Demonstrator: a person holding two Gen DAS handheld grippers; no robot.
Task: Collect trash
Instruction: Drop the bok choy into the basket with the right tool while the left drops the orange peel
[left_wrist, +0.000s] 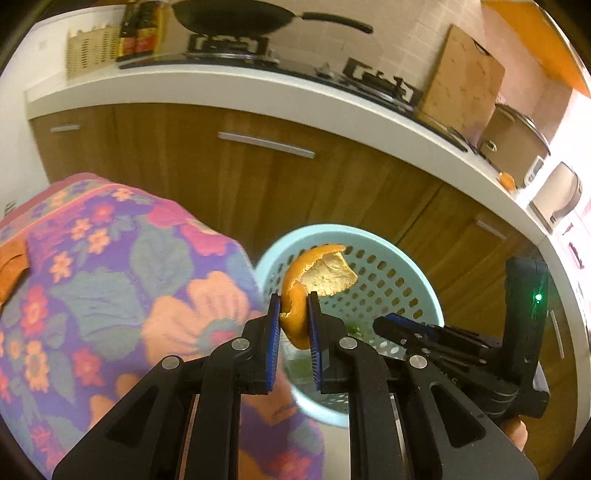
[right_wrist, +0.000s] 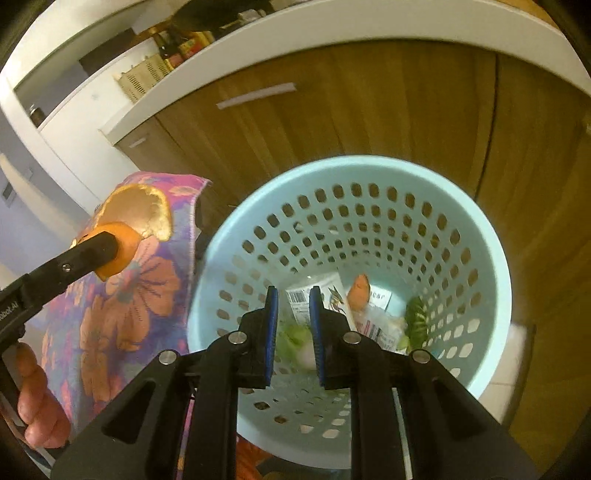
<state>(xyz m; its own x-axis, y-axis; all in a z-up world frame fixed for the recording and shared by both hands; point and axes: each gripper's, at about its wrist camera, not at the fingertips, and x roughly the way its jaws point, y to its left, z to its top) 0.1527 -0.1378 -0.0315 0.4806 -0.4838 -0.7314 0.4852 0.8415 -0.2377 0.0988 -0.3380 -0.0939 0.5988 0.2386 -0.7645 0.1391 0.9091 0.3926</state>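
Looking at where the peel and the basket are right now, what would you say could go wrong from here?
1. The left gripper pinches the orange peel only at one edge, so it may slip out early.
2. In the right wrist view the peel hangs over the floral cloth, not yet over the basket; released now, it would likely miss.
3. The right gripper hangs empty over the basket mouth, so the two grippers might collide.

The right gripper (right_wrist: 293, 325) is hanging open over the blue perforated basket (right_wrist: 491, 236) while the left gripper (right_wrist: 107, 245) is pinching an orange peel (right_wrist: 144, 210).
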